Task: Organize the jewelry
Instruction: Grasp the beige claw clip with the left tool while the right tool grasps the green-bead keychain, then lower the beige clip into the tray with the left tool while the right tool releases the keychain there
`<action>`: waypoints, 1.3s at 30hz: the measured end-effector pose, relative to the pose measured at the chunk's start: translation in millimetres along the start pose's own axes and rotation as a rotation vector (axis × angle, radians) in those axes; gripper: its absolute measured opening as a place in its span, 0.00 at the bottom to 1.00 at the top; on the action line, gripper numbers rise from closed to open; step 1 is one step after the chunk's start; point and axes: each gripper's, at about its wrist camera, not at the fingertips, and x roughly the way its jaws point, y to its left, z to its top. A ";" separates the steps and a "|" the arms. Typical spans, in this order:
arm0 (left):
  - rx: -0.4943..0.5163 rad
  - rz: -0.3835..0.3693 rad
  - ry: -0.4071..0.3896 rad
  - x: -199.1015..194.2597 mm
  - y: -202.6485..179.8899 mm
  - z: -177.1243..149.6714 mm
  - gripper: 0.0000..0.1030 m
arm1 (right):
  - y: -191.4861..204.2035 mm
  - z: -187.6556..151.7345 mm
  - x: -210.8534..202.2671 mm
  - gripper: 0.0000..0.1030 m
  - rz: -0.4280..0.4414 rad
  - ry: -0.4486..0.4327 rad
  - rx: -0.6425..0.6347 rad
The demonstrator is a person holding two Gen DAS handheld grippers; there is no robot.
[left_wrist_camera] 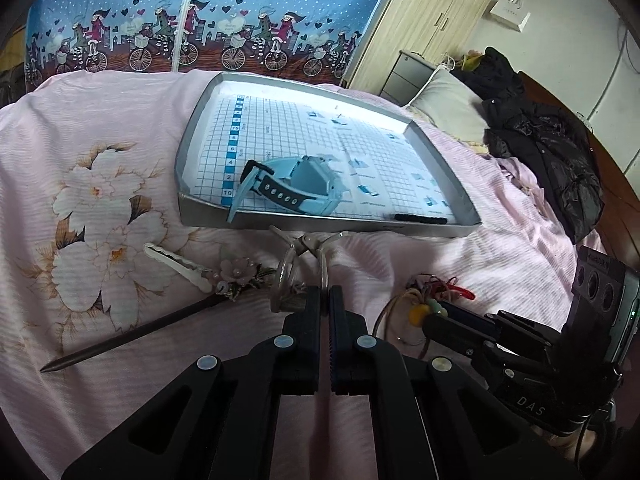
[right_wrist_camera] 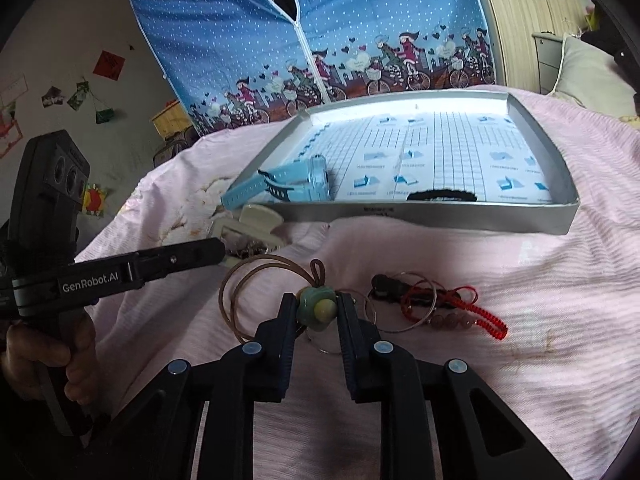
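Left wrist view: left tongs [left_wrist_camera: 325, 294] pressed together on a thin metal ring [left_wrist_camera: 324, 268], one of a linked ring bunch lying on the pink bedspread [left_wrist_camera: 100, 112] just below the tray [left_wrist_camera: 192, 136]. Tray is shallow, silver-walled, w/ a blue grid-printed paper floor; inside are a light-blue watch [left_wrist_camera: 296, 188], its strap end hanging over the near wall, and a black wavy hair tie [left_wrist_camera: 420, 219] by the near-right corner. Left of the tongs: white wavy-edged hair clip [left_wrist_camera: 176, 266], a flower-topped hair stick [left_wrist_camera: 160, 322] w/ dark pointed shaft. Right: cord necklace w/ green-yellow pendant [left_wrist_camera: 424, 312], partly hidden by the right tongs [left_wrist_camera: 436, 322] entering from the right.

Right wrist view: right tongs [right_wrist_camera: 318, 308] spread, fingers either side of the pendant [right_wrist_camera: 318, 307], touching it or nearly; a firm pinch cannot be told. Brown cord loops [right_wrist_camera: 240, 300] lie left; thin wire hoops and a red braided cord bracelet [right_wrist_camera: 480, 316] w/ beads lie right. A hand [right_wrist_camera: 48, 356] grips the left tool. Watch [right_wrist_camera: 280, 188] and hair tie [right_wrist_camera: 442, 195] sit in the tray [right_wrist_camera: 440, 220].
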 end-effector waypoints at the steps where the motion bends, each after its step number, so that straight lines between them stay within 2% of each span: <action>1: 0.002 -0.007 0.002 -0.6 -1.0 0.4 0.01 | -0.4 0.4 -2.2 0.19 -0.003 -0.010 0.001; 8: 0.023 -0.003 0.052 9.1 -2.6 -0.5 0.01 | -5.9 3.7 -8.1 0.19 -0.011 -0.035 0.028; 14: 0.070 0.035 0.078 22.7 -6.6 -5.0 0.02 | -8.8 2.8 -7.6 0.19 -0.011 -0.028 0.041; 20: 0.038 0.046 0.087 26.5 1.8 -5.3 0.02 | -9.2 2.9 -7.4 0.19 -0.012 -0.026 0.040; 30: 0.064 0.055 0.012 16.5 1.1 -5.4 0.02 | -6.8 -0.8 -6.8 0.19 -0.020 -0.025 0.032; 39: 0.075 0.012 -0.088 -8.2 -13.9 -2.0 0.01 | -12.5 6.8 -26.2 0.19 -0.020 -0.121 0.057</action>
